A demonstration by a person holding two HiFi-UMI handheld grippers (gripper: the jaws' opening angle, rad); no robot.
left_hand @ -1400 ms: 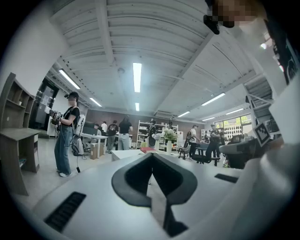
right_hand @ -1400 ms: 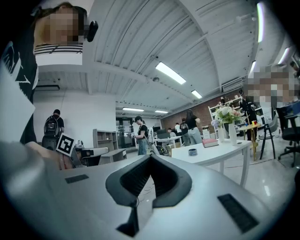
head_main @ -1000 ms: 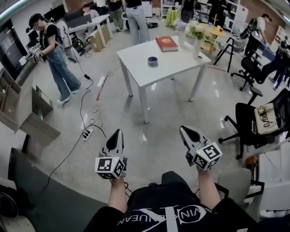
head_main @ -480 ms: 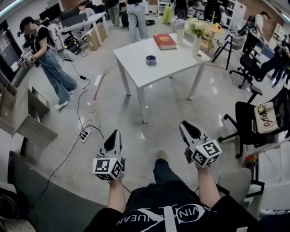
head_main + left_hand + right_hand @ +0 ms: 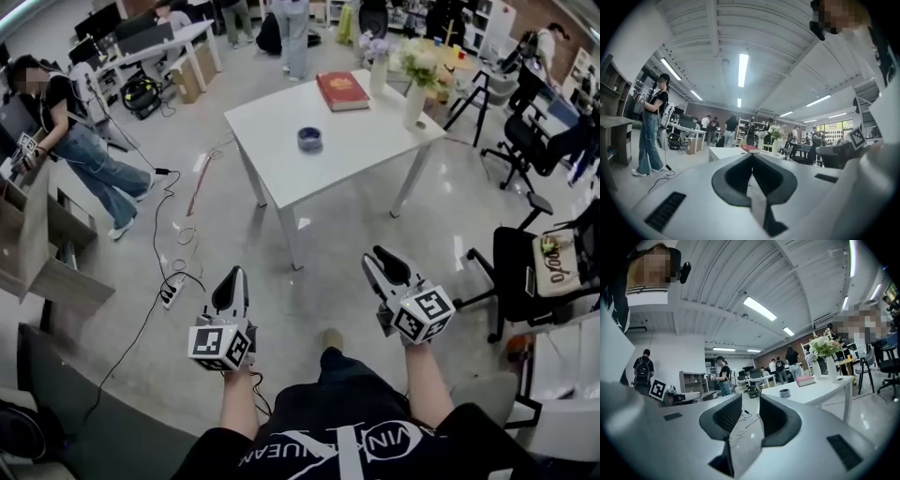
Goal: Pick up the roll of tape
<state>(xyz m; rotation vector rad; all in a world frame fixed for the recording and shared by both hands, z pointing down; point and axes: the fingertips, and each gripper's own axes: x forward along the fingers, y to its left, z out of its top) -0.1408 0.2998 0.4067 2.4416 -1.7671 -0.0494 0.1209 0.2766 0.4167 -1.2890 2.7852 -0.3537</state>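
Observation:
The roll of tape (image 5: pixel 310 139) is a small dark ring lying near the middle of a white table (image 5: pixel 281 173) ahead of me. It also shows in the right gripper view as the roll of tape (image 5: pixel 785 393). Both grippers are held level over the floor, well short of the table. My left gripper (image 5: pixel 232 278) has its jaws together with nothing in them, and in its own view the left gripper (image 5: pixel 752 157) points at the table. My right gripper (image 5: pixel 379 260) is opening, and nothing lies in the gap of the right gripper (image 5: pixel 750 402).
A red book (image 5: pixel 341 90) and a vase of flowers (image 5: pixel 415 94) stand at the table's far side. Cables and a power strip (image 5: pixel 172 293) lie on the floor to the left. Office chairs (image 5: pixel 534 272) stand at the right, a shelf unit (image 5: pixel 47 253) and a person (image 5: pixel 66 150) at the left.
The table has come closer as I walk toward it with both grippers held out in front. The right jaws have parted; the left jaws stay together.

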